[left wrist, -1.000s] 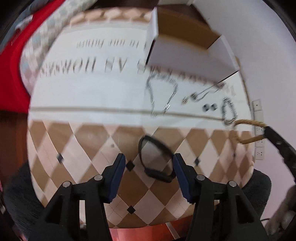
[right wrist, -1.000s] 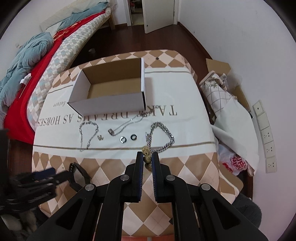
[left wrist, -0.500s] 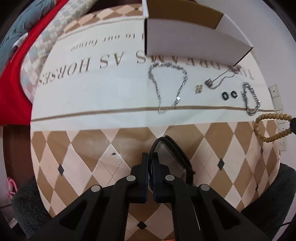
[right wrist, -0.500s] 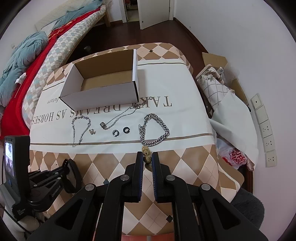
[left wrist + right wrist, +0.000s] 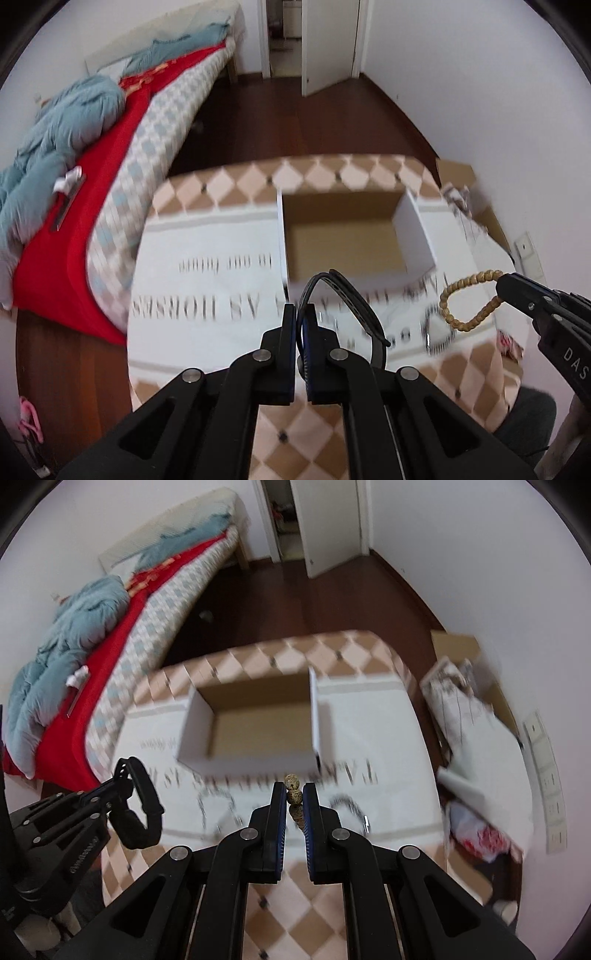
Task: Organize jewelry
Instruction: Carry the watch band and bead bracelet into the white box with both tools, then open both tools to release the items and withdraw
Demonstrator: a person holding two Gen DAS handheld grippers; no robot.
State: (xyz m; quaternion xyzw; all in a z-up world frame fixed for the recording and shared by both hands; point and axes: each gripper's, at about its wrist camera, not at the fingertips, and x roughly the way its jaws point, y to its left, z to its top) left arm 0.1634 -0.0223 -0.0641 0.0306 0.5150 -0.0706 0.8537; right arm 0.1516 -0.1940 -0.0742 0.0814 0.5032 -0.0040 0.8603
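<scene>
Since 1 s ago, left gripper [image 5: 302, 314] clamped black band [image 5: 354, 299], lifted; right gripper [image 5: 294, 794] pinches beads [image 5: 293, 794], prob. bracelet.

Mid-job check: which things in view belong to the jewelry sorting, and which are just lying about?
Job:
- black band in left gripper
- bead bracelet in right gripper
- open cardboard box
- blurred chains on the tablecloth

Lying about:
- bed with red blanket
- bags by the wall

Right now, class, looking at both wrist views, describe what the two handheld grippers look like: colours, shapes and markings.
Both are matte black plastic. The left gripper and the right gripper each have two flat fingers lined with blue pads, angular linkage arms with cut-outs, and round silver pivot pins. White lettering marks their sides. No cables or sleeves show.
</scene>
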